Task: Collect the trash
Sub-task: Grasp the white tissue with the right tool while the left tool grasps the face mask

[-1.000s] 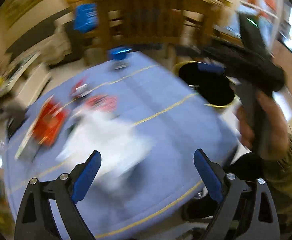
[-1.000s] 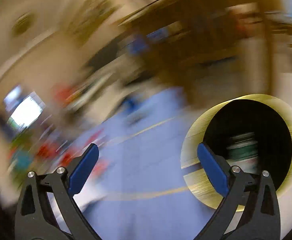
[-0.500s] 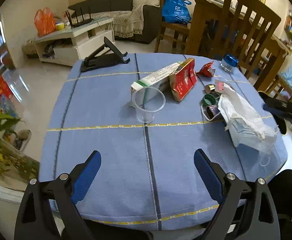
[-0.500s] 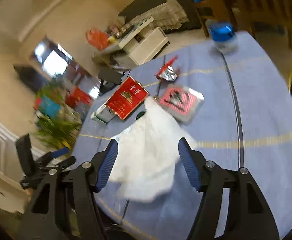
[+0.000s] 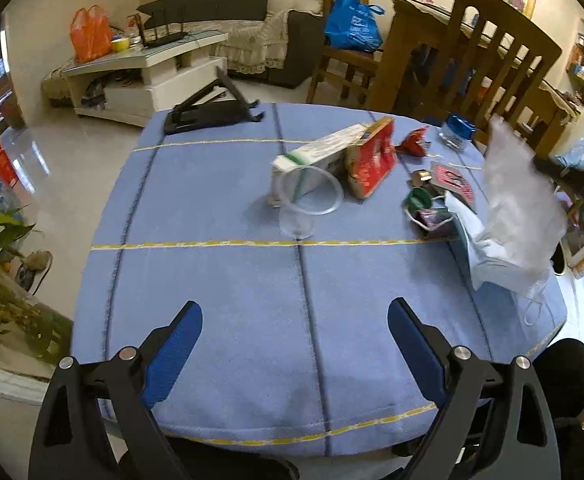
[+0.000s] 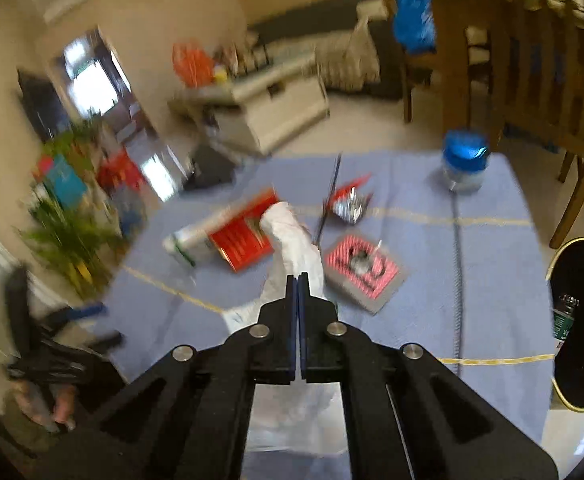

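Right tongs (image 6: 298,280) clamped on crumpled white tissue (image 6: 292,236), lifted above blue surface (image 6: 472,280). Left tongs (image 5: 294,338) spread wide, empty. Black bin (image 6: 582,320) visible in right view only

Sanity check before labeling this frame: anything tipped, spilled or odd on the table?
Nothing spilled. The clear plastic cup stands upright, though the fisheye makes it look tilted. Only oddity: the white bag hangs lifted off the blue tablecloth, pinched in the right tongs. Left tongs are open and empty.
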{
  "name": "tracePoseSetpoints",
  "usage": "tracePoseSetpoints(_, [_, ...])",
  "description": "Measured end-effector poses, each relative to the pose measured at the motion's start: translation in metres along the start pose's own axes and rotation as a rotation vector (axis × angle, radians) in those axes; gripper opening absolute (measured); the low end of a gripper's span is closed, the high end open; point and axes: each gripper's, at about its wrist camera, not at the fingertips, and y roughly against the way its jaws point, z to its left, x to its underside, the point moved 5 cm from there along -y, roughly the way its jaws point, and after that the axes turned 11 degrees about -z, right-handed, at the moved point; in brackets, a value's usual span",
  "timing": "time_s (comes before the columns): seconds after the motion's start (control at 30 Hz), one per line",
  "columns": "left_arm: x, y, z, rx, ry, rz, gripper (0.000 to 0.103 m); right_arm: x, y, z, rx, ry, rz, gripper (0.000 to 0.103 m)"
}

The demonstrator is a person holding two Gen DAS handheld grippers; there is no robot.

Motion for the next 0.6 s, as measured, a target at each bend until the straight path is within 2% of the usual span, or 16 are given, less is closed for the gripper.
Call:
tracePoseSetpoints(0.13, [-0.006,-0.01,-0.036,0.116,-0.02,0.008,0.091,-0.031,0.062,-0.016,-0.002,-0.067,-0.169,0.001])
tracePoseSetpoints(0.23, [-0.009,-0.023,-0.074,0.194,-0.057,0.023,0.091,-0.038,0.098,-0.04,0.02,-0.122,-0.253,0.001])
tracePoseSetpoints(0.33, [-0.011,-0.041,-0.106,0.26,-0.053,0.055,0.09,-0.031,0.118,-0.069,0.05,-0.175,-0.281,0.001])
tracePoseSetpoints(0.47, [-0.012,-0.071,-0.132,0.292,-0.002,0.111,0.083,-0.007,0.127,-0.099,0.049,-0.252,-0.273,0.001])
tracePoseSetpoints(0.57, [-0.013,-0.094,-0.138,0.295,0.056,0.161,0.055,0.005,0.13,-0.109,0.04,-0.277,-0.266,0.001])
tracePoseSetpoints(0.6, [-0.012,-0.101,-0.139,0.295,0.076,0.178,0.031,0.008,0.13,-0.114,0.035,-0.286,-0.265,0.001])
